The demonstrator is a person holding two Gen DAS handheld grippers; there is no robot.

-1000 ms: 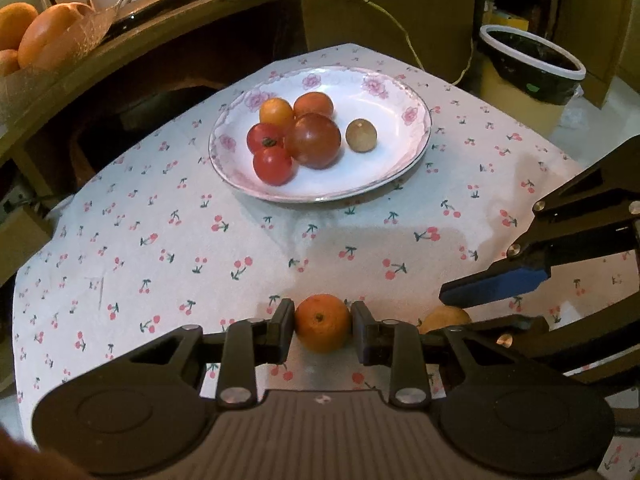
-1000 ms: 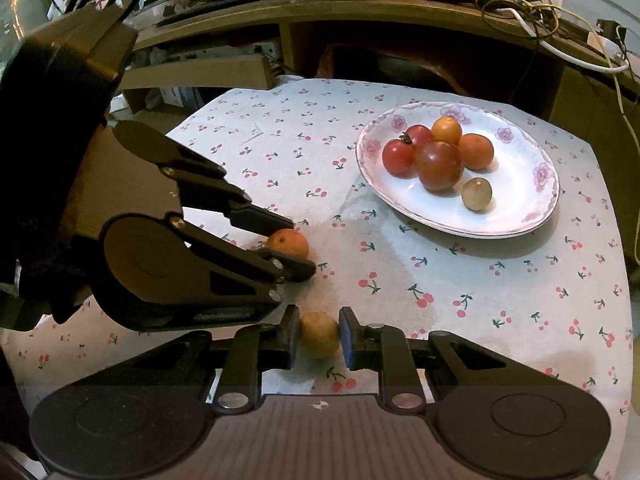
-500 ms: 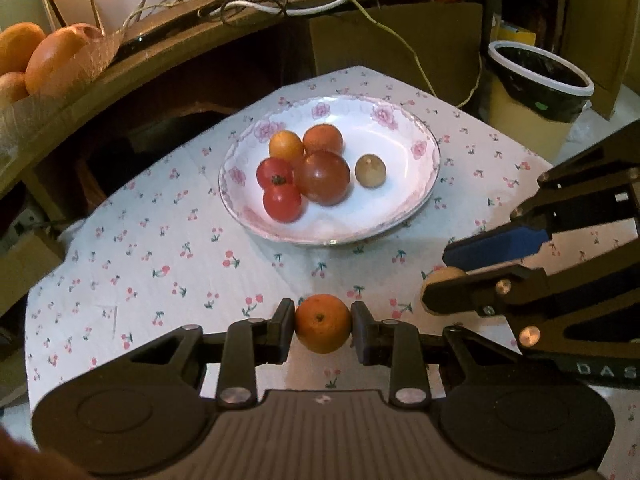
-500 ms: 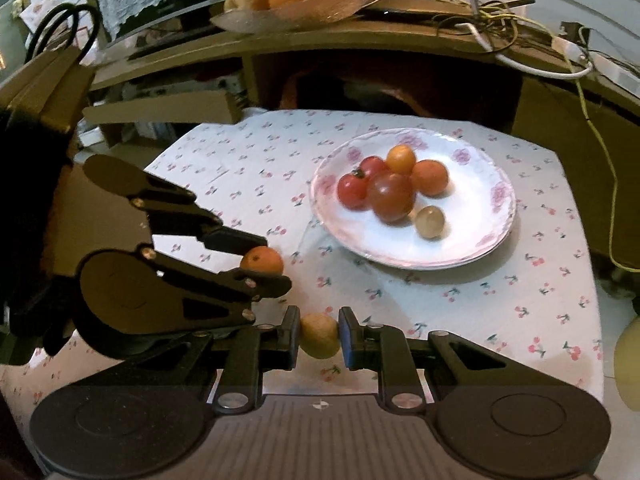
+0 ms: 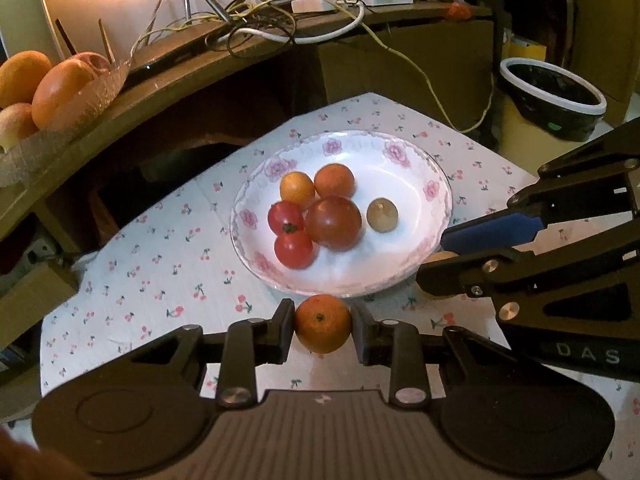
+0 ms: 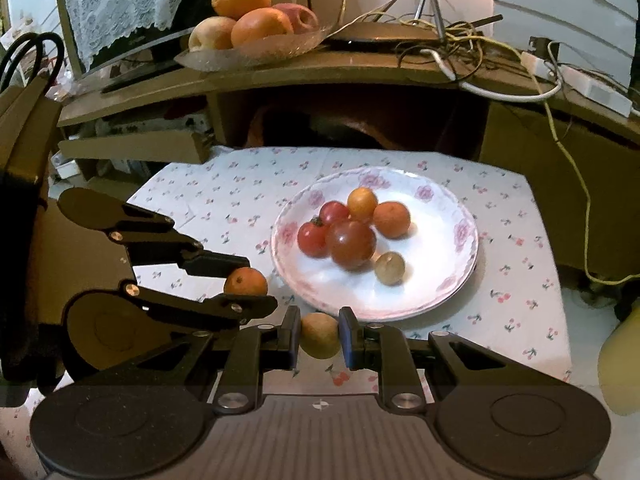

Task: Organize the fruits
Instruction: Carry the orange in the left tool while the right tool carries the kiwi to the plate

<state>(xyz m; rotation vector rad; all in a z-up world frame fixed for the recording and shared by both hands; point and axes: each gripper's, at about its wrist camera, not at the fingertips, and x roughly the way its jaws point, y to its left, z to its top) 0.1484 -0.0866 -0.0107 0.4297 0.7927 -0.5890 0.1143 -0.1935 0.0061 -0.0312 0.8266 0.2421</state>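
Left claw (image 5: 323, 326) clamped on orange (image 5: 323, 323), right claw (image 6: 319, 334) on tan fruit (image 6: 319, 335) (both near the rim); release low over bare plate (image 5: 404, 160).

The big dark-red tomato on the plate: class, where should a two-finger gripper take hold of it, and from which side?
Grip the big dark-red tomato across its widest middle, coming from above. Smaller fruits crowd its left and back, so a side approach would likely knock them.
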